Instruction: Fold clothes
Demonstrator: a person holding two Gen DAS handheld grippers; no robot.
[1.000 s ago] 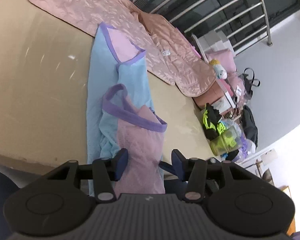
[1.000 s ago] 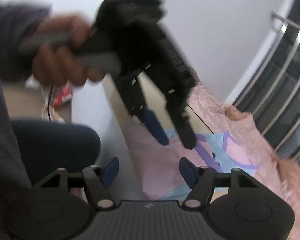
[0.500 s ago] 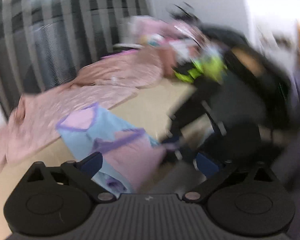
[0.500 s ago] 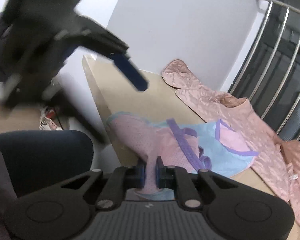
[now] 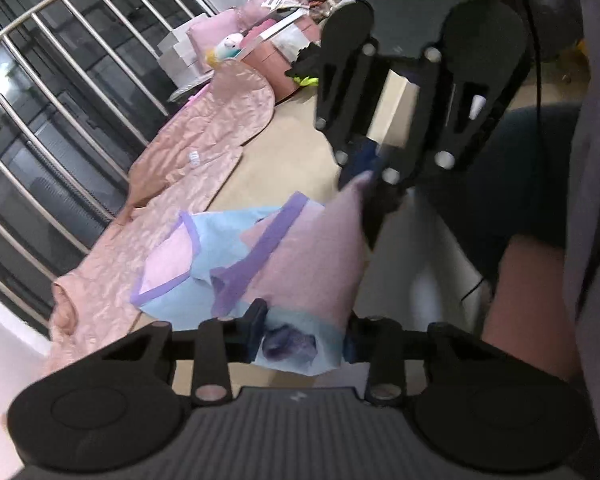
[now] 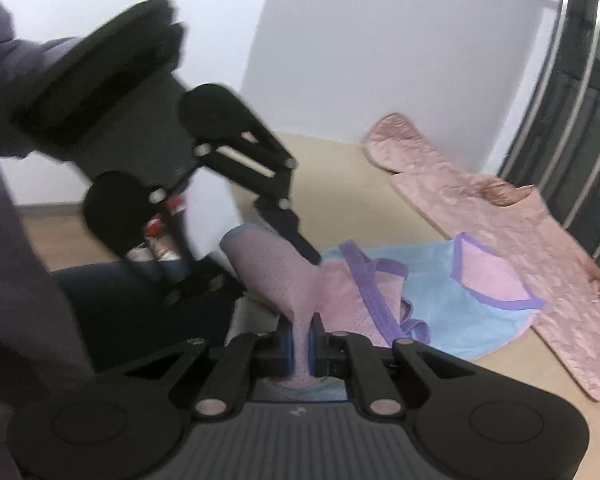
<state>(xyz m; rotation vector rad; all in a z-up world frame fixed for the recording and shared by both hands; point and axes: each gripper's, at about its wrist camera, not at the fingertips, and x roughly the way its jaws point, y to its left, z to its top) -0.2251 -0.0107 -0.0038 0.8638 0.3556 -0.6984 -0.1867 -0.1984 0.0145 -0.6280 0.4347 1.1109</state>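
Pink-and-blue garment lies on the bench; right gripper pinches its pink hem, left gripper straddles bunched cloth, grip unclear.

A beige tabletop is carrying a quilted salmon-pink garment lying flat along its far side. A metal railing is standing behind the table. Pink boxes and a small plush toy are sitting beyond the table's end.
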